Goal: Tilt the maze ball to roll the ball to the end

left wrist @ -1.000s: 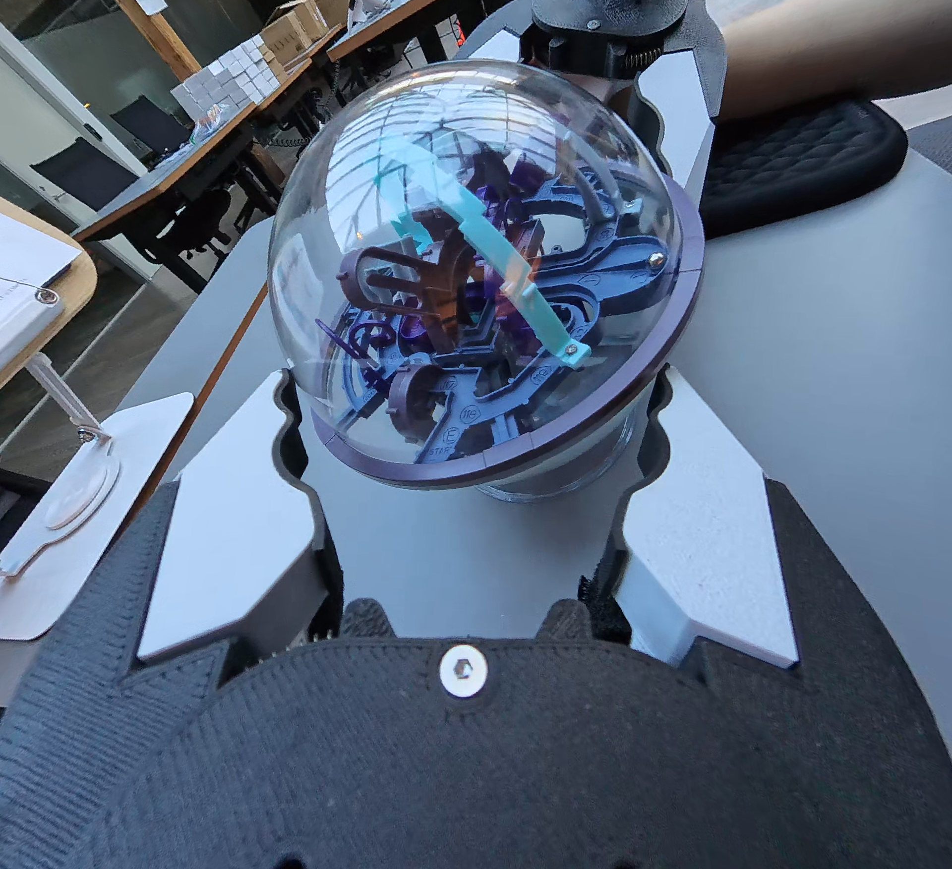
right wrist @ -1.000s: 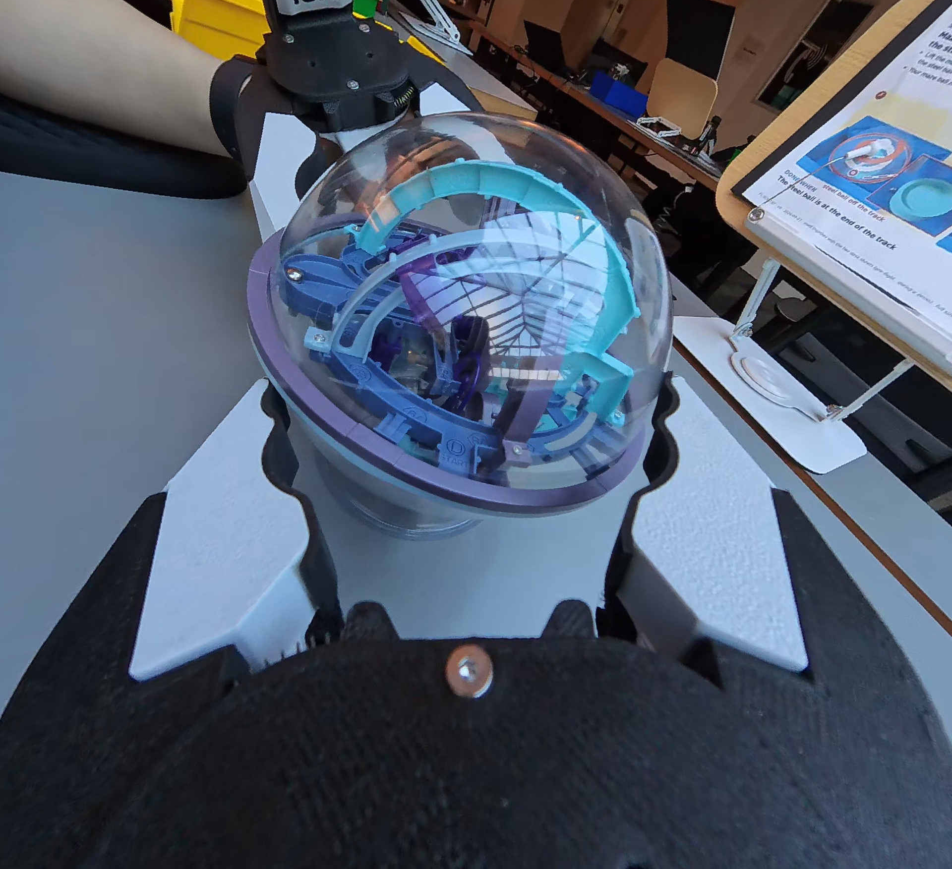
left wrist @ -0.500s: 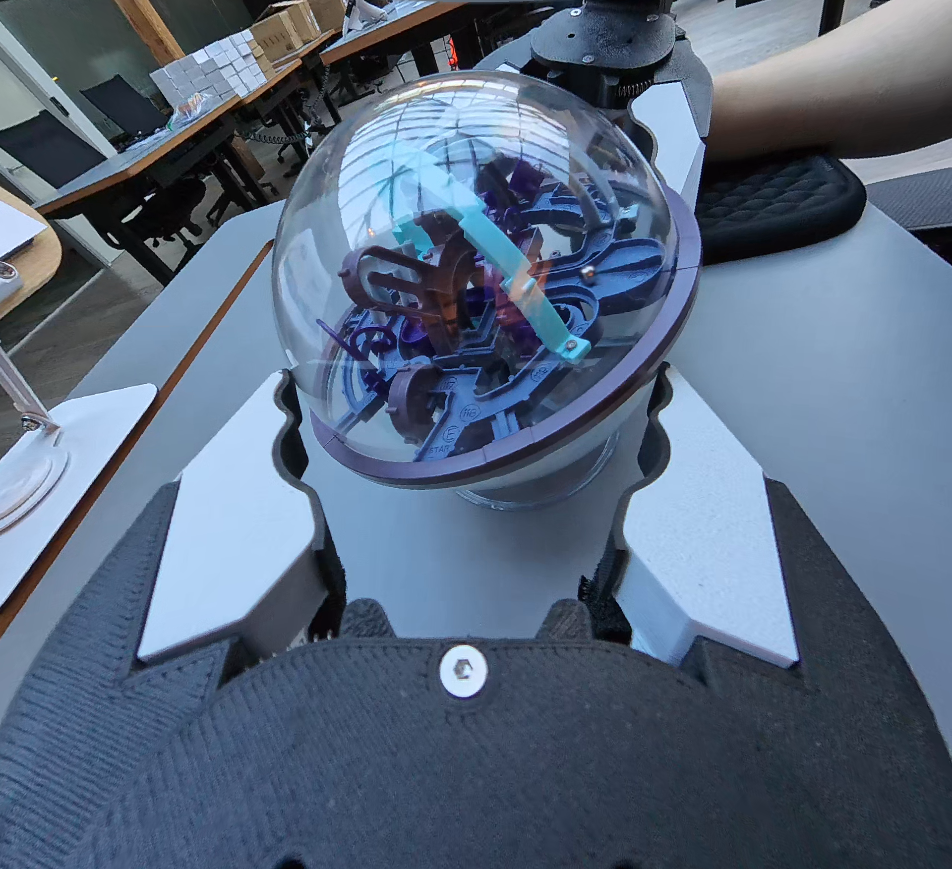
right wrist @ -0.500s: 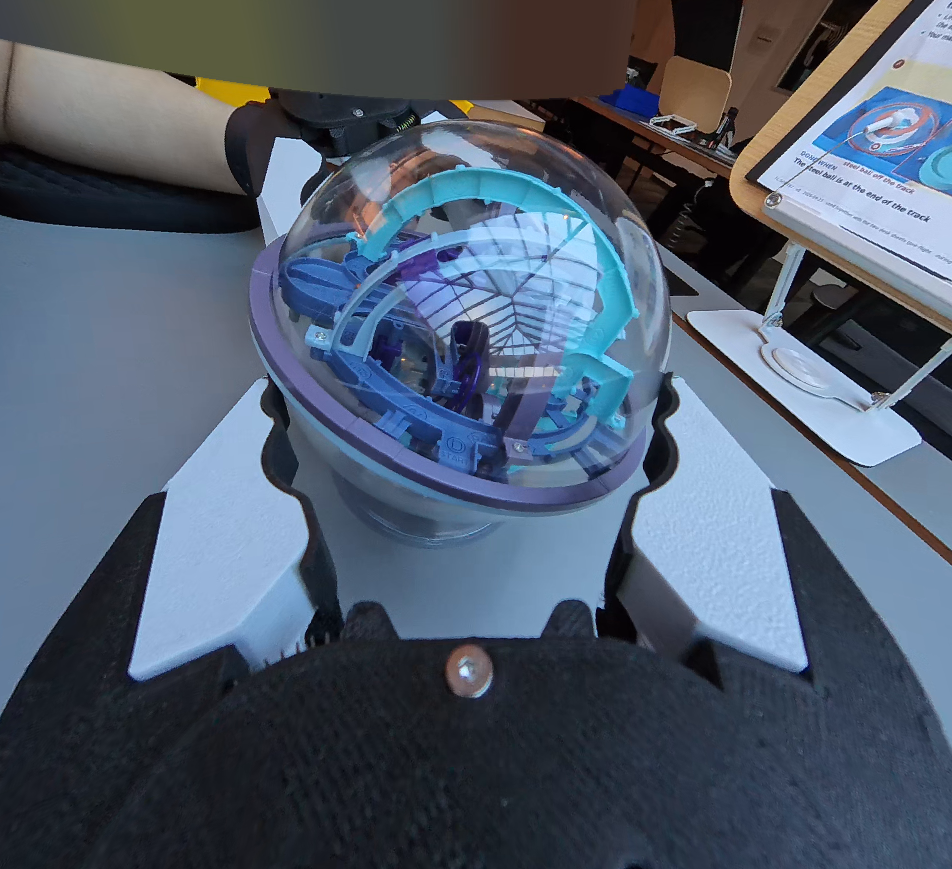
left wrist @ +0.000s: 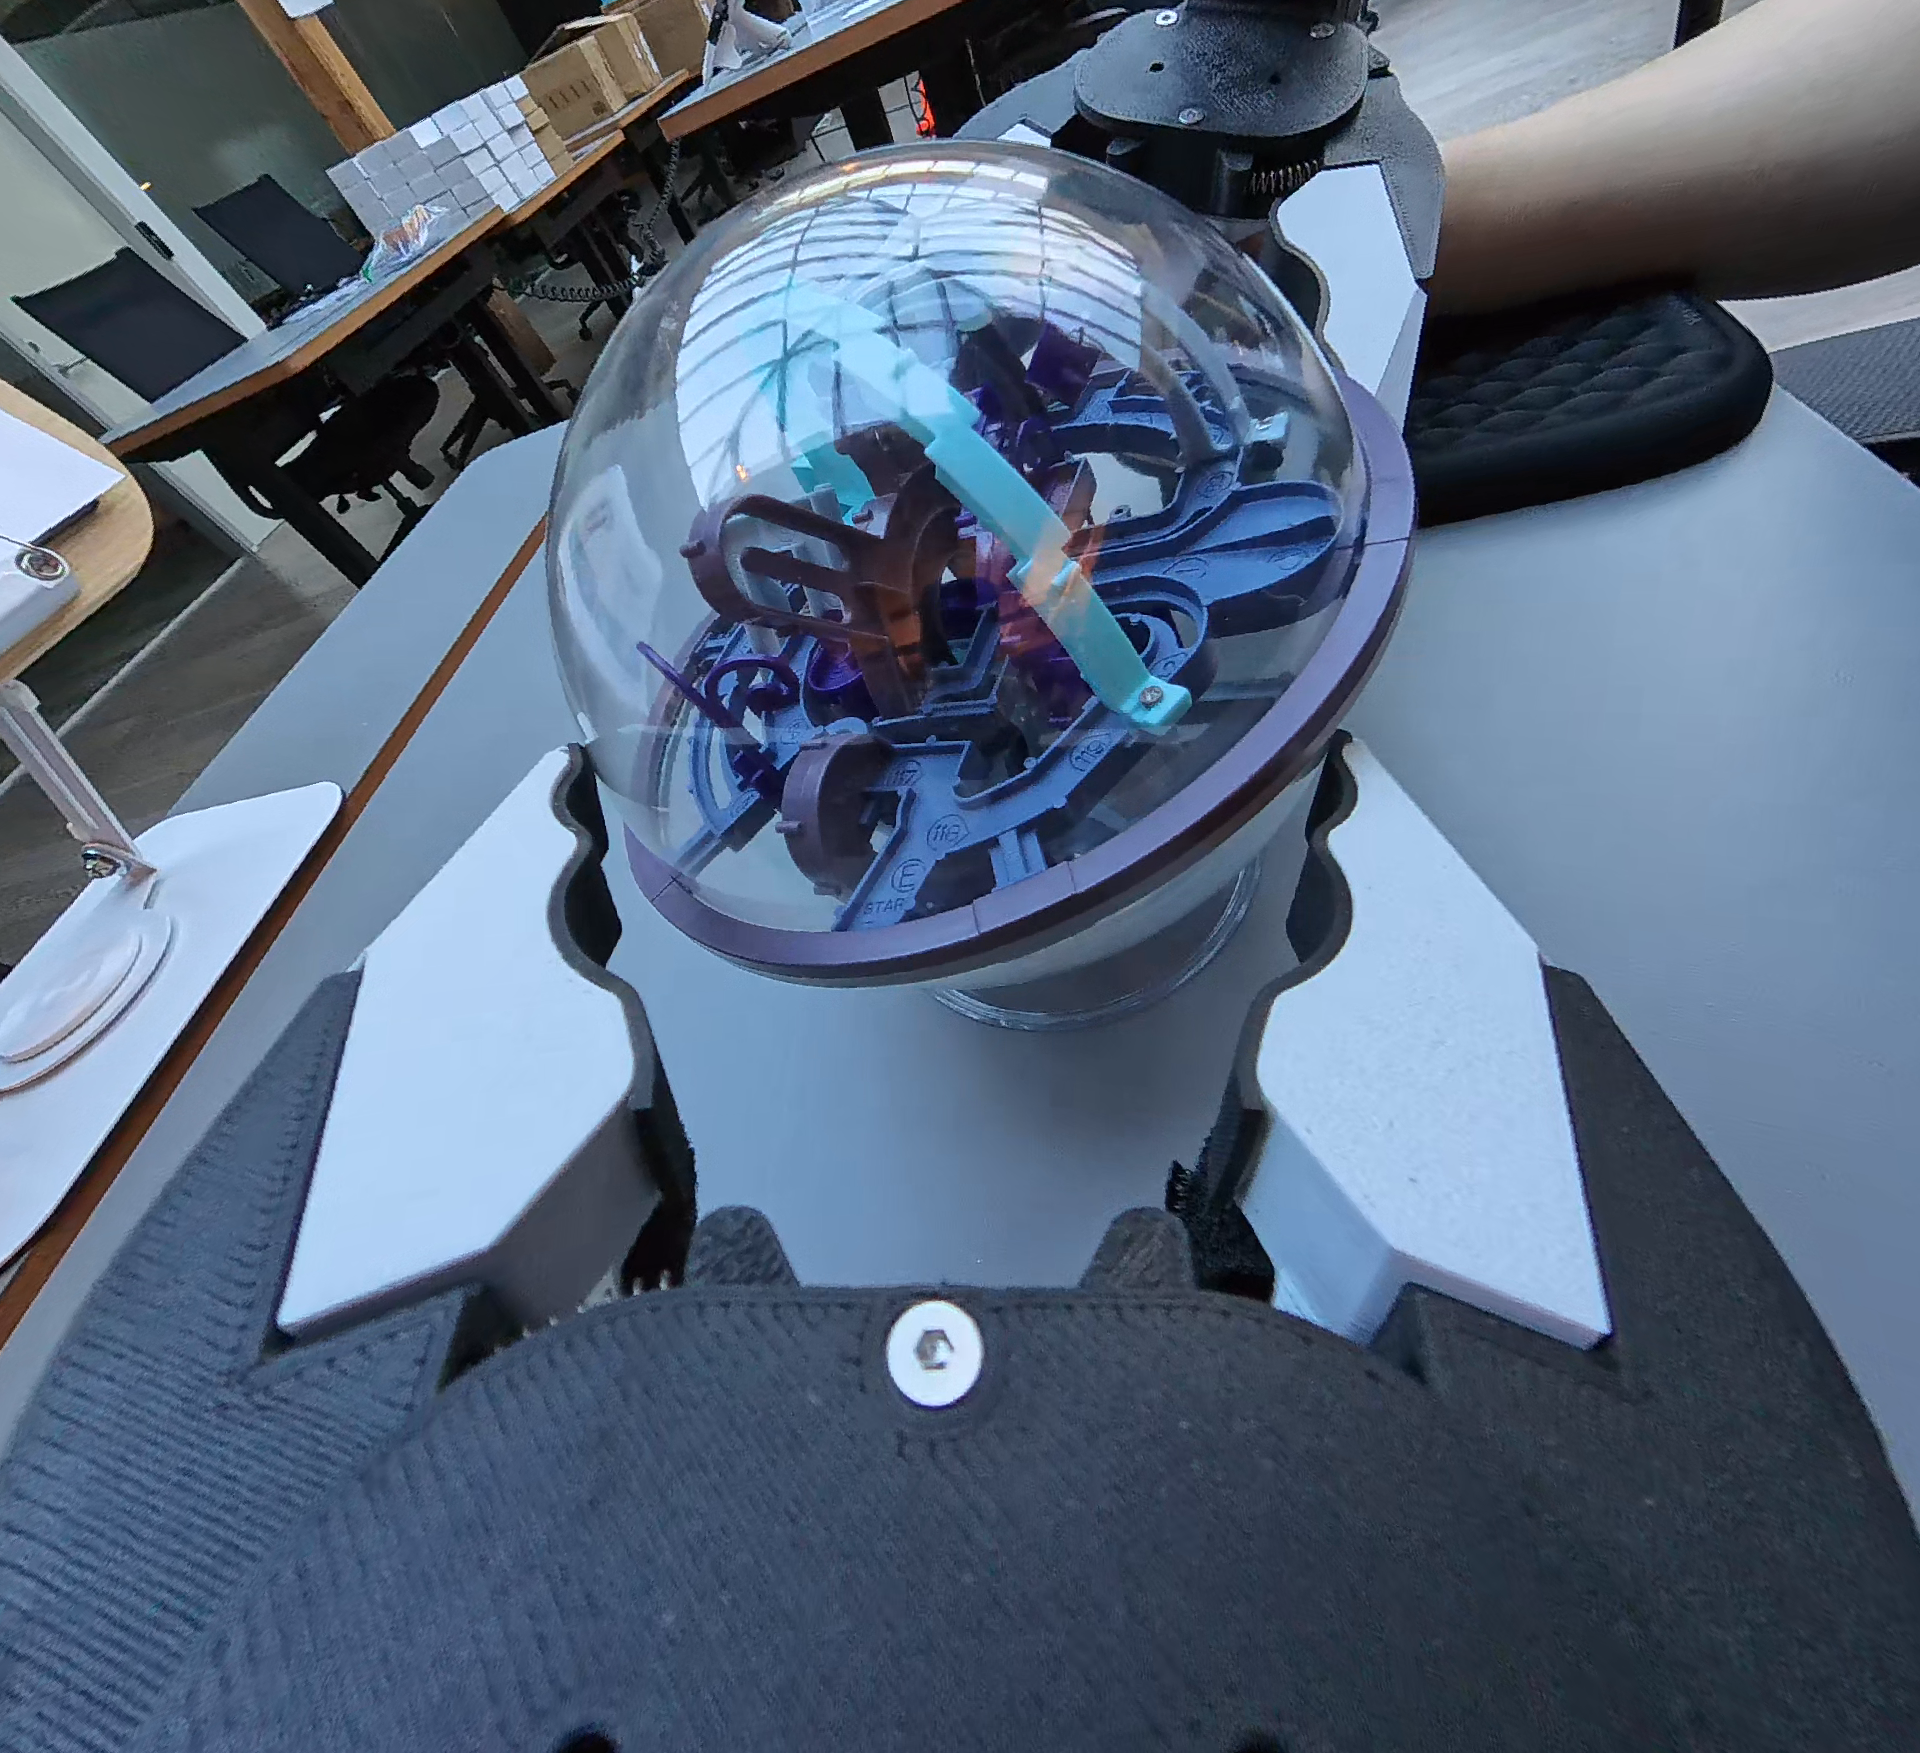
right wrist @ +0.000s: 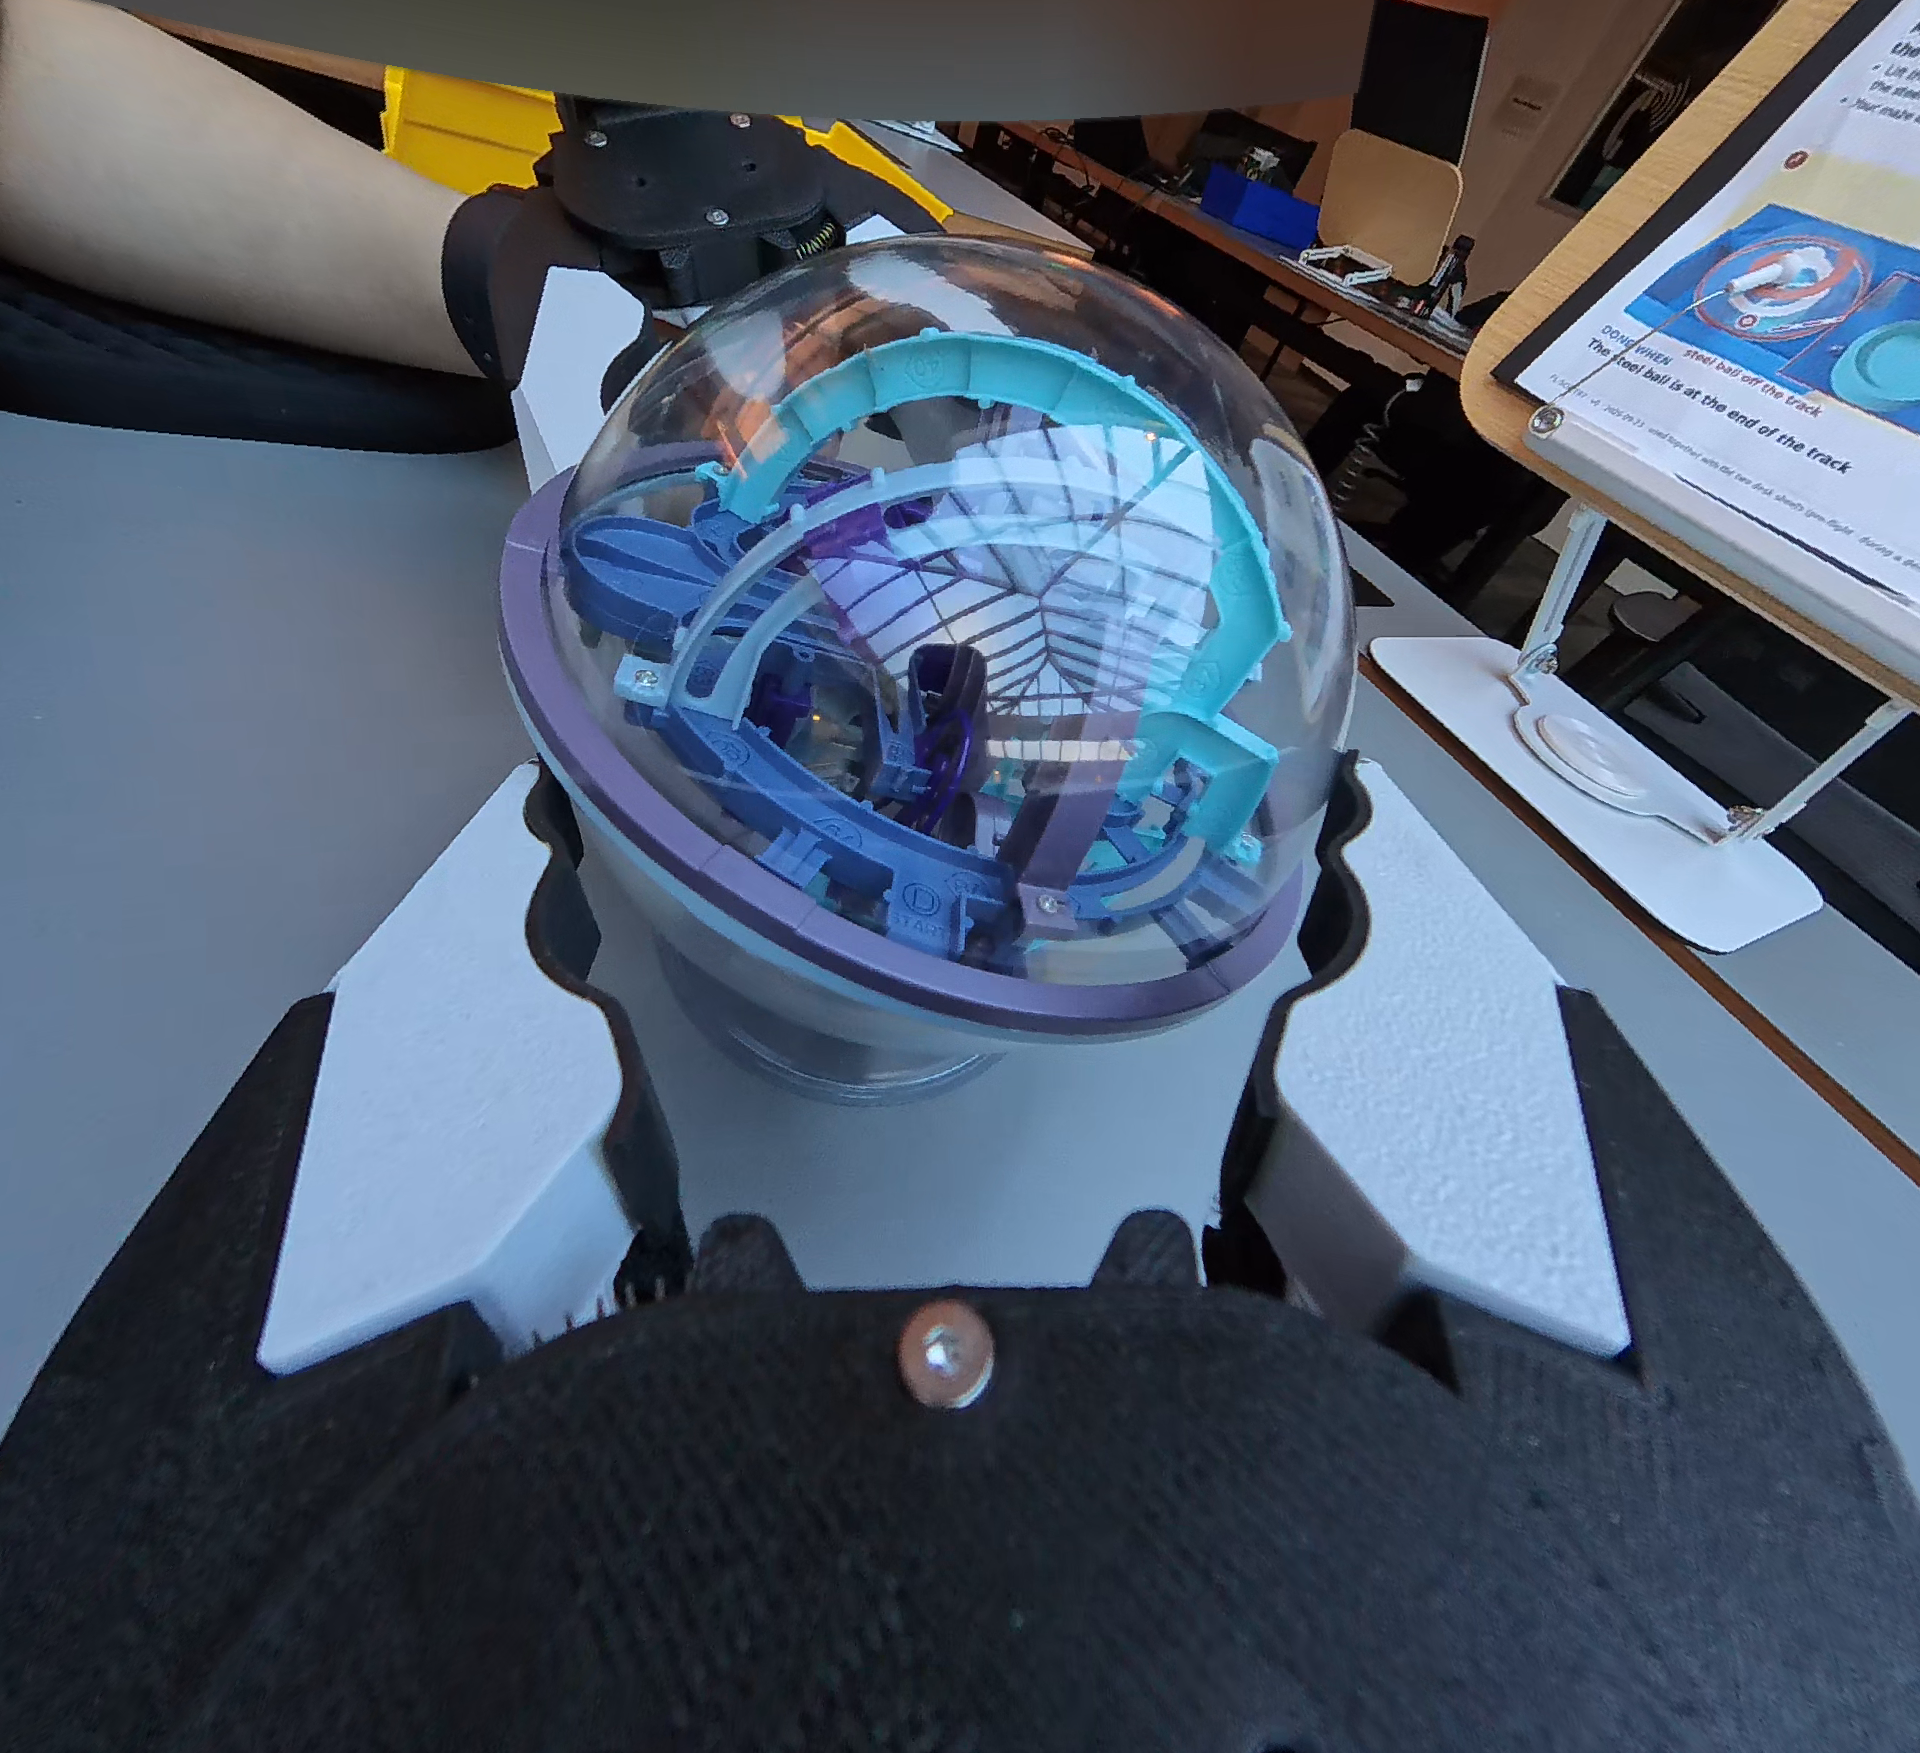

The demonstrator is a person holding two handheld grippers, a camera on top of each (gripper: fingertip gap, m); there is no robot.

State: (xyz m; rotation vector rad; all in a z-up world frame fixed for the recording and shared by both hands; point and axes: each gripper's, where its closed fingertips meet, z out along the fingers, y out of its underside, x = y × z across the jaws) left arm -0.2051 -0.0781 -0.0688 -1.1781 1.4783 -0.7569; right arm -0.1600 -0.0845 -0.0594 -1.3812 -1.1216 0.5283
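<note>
The maze ball (left wrist: 966,540) is a clear sphere with a purple equator ring and blue, teal and purple tracks inside. It is tilted over a clear ring stand (left wrist: 1091,997) on the grey table (left wrist: 1610,768). My left gripper (left wrist: 956,830) is shut on its near side, and the right gripper (left wrist: 1247,72) holds the far side. In the right wrist view my right gripper (right wrist: 940,851) is shut on the maze ball (right wrist: 925,664), with the left gripper (right wrist: 686,197) behind it. I cannot make out the small steel ball in either view.
A paper stand with a white base (left wrist: 156,924) stands beyond the table's left edge; in the right wrist view its base (right wrist: 1590,768) and sheet (right wrist: 1714,301) are at right. A black padded rest (left wrist: 1579,394) and a person's forearm (left wrist: 1662,176) lie behind the sphere.
The steel ball rolled left along the blue track, and now I no longer see it. Both grippers kept their hold while the sphere and the views shifted slightly.
</note>
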